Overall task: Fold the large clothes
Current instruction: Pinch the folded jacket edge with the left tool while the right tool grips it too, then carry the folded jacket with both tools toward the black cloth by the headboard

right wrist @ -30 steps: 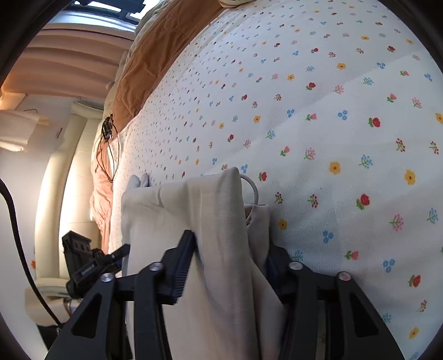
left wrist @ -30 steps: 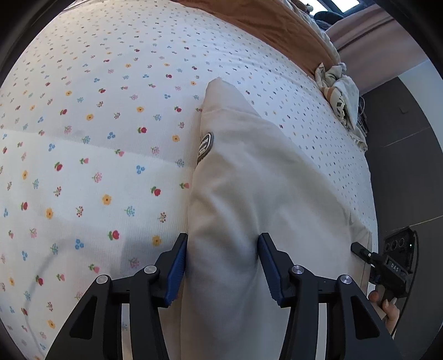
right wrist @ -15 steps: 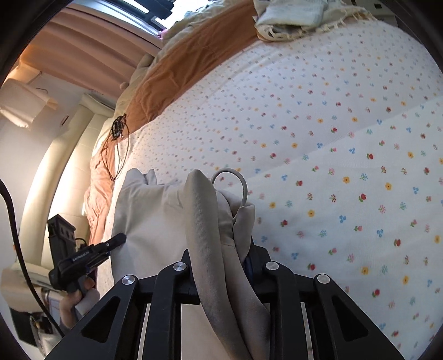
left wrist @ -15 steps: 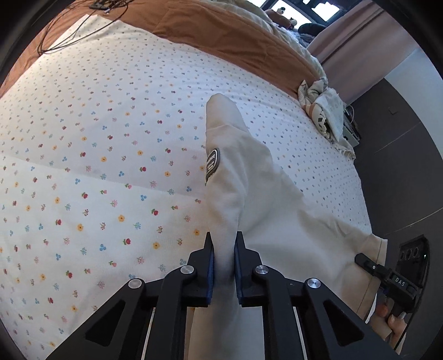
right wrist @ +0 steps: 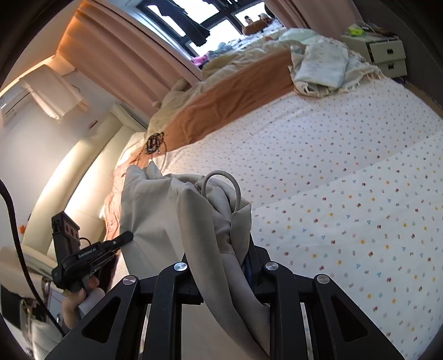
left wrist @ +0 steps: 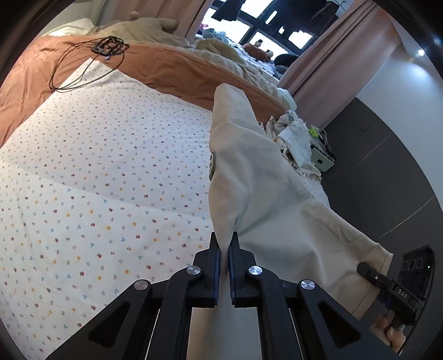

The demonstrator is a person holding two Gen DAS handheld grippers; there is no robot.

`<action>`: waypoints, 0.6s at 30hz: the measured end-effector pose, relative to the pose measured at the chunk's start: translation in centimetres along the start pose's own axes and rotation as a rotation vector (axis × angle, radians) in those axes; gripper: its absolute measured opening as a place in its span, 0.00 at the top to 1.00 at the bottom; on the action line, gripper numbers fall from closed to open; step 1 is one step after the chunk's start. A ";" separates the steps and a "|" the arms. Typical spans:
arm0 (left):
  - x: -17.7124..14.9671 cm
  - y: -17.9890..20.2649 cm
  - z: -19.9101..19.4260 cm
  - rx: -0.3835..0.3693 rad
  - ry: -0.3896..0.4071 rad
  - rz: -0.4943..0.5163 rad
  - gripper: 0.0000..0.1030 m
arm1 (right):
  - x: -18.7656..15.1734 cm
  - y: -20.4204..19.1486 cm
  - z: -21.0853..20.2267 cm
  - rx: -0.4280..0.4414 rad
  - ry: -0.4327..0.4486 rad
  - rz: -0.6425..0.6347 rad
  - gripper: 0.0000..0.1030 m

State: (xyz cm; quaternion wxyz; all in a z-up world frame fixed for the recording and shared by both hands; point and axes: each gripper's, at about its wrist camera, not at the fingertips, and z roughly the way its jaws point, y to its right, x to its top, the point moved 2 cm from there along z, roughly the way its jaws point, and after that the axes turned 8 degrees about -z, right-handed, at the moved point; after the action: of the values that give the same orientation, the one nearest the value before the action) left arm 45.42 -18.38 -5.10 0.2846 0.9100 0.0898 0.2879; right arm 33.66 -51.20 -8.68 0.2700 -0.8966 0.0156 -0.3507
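While both grippers hold it off the bed, one cream garment (left wrist: 265,193) hangs stretched between them above the flowered sheet (left wrist: 97,193). Left gripper (left wrist: 224,243): jaws nearly together, clamped on a thin fold of the cloth, having just closed onto it. Right gripper (right wrist: 221,249): jaws part-way apart, pinching a thick bunch of the same garment (right wrist: 166,210); one pale cord loop (right wrist: 224,180) sticks up from that bunch. One round patch (left wrist: 211,166) shows on the garment's left edge in the left wrist view. Each wrist view also catches the other gripper at the garment's far corner: right one at lower right (left wrist: 387,282), left one at lower left (right wrist: 91,252), each with a person's hand on its handle.

One bed, with one white flowered sheet (right wrist: 346,193) and one orange-brown blanket (left wrist: 155,66) across the far end. One tangle of black cable (left wrist: 91,55) lies on the blanket and sheet edge. One heap of pale crumpled cloth (right wrist: 324,66) sits at the bed's far corner. One bedside cabinet (right wrist: 384,55) shows two drawers. Two pink curtains (left wrist: 337,63) flank one window (left wrist: 249,25). More bedding and small items are piled by the window, too small to count.
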 end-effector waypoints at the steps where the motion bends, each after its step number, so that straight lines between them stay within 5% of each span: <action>1: -0.1 0.1 -1.0 -0.007 0.009 0.001 0.96 | -0.2 -0.7 -0.7 0.002 0.010 -0.007 0.79; 18: -1.9 -0.9 -20.9 -0.049 0.244 -0.013 0.97 | -3.0 -16.1 -9.0 0.130 0.149 -0.150 0.79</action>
State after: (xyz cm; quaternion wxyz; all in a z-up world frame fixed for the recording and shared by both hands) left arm 31.80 -8.53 7.57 0.2953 0.8604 0.1225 0.3969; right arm 23.01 -41.04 2.90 0.2987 -0.8473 -0.0543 -0.4358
